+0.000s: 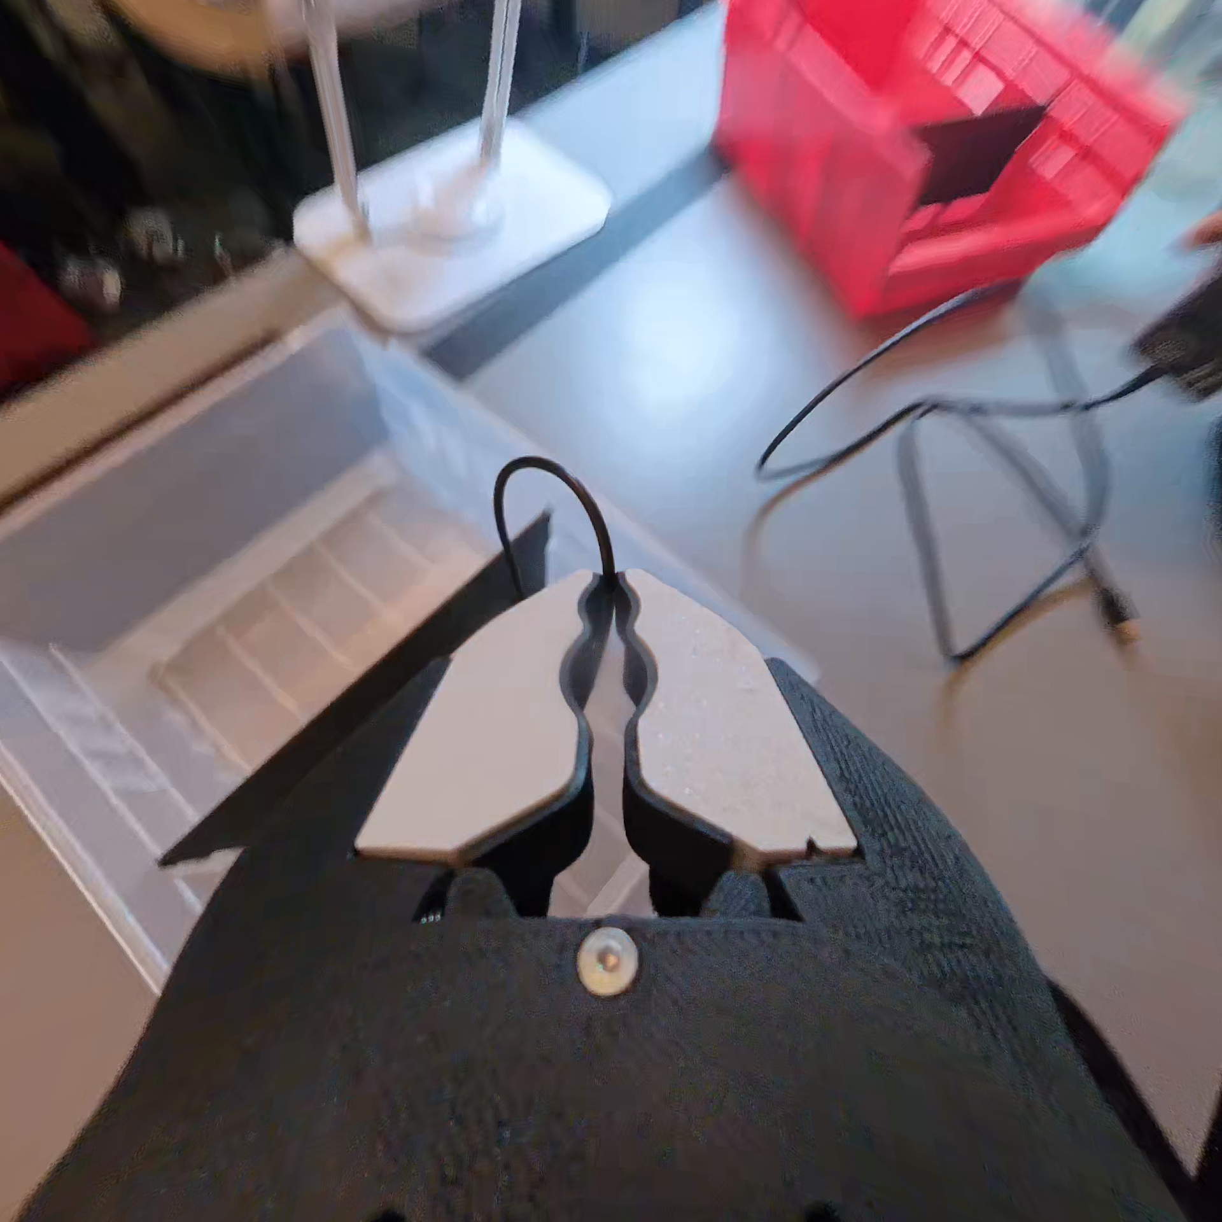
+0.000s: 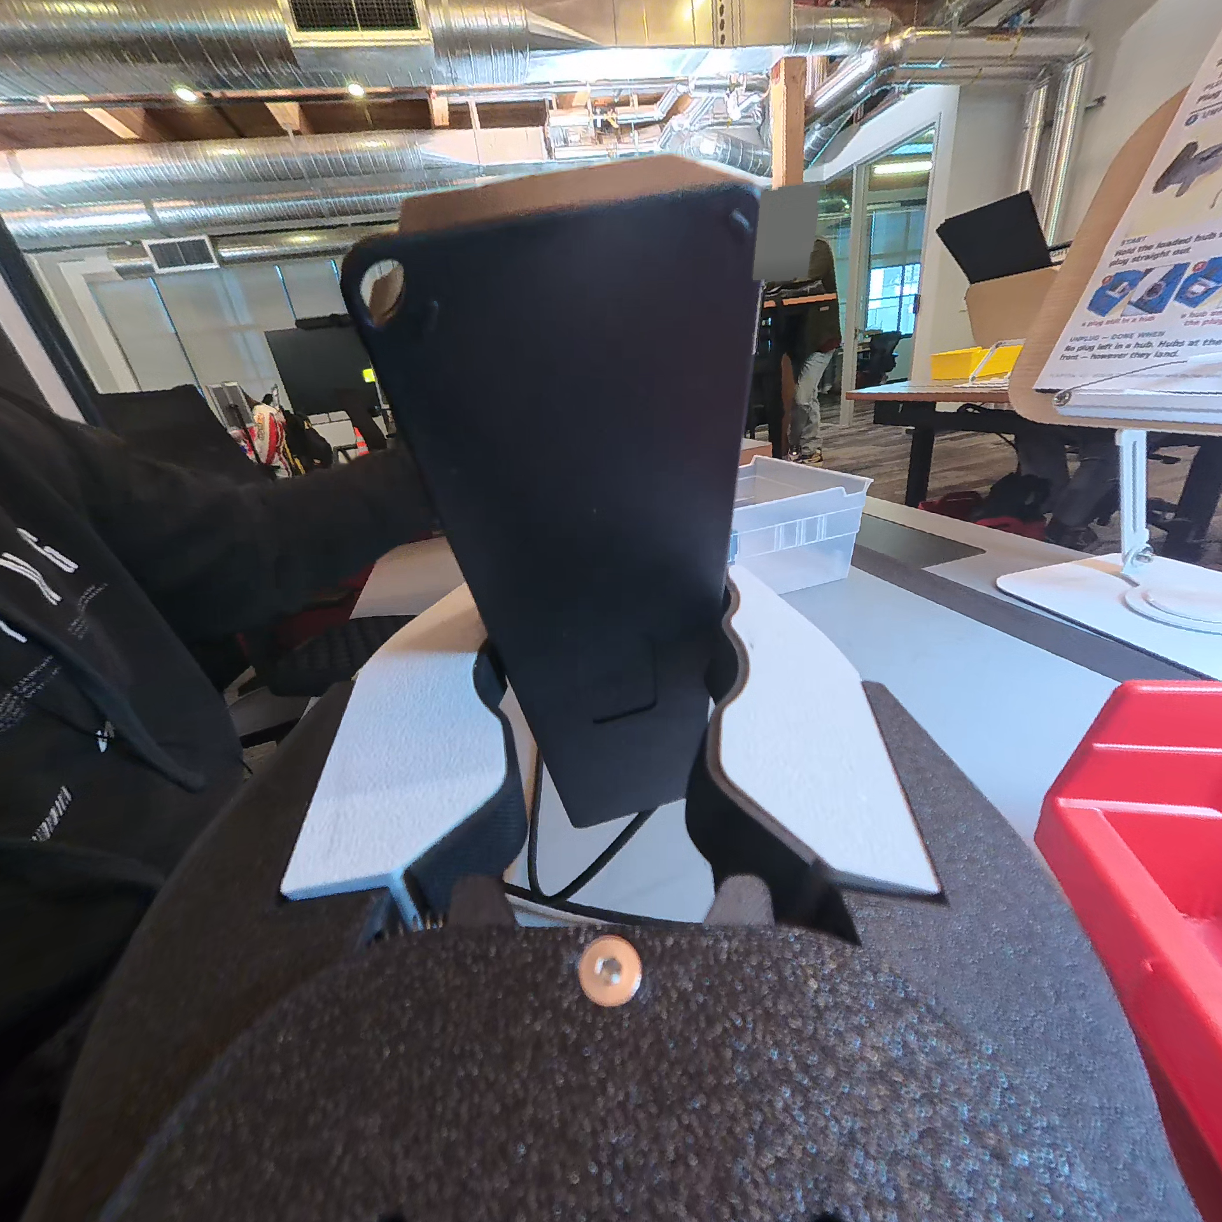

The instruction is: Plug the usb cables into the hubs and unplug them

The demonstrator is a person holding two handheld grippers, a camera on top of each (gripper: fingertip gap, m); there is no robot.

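In the left wrist view my left gripper (image 1: 608, 583) is shut on a thin black cable (image 1: 562, 473). The cable loops above the fingertips and drops to a flat black piece (image 1: 509, 569) under the left finger, above a clear bin. In the right wrist view my right gripper (image 2: 608, 635) is shut on a flat black hub (image 2: 562, 430), held upright, with a round hole near its top left corner. A black cable (image 2: 569, 883) hangs below the hub between the fingers. Another black cable (image 1: 926, 423) lies on the grey table (image 1: 661, 370) and runs to a blurred dark object (image 1: 1187, 344) at the right edge.
A clear plastic bin (image 1: 218, 549) stands at the left, also in the right wrist view (image 2: 800, 522). A red bin (image 1: 879, 165) stands at the back right, and close on the right (image 2: 1137, 853). A white stand (image 2: 1137, 582) bears an instruction sheet. A person's black sleeve (image 2: 198, 529) is on the left.
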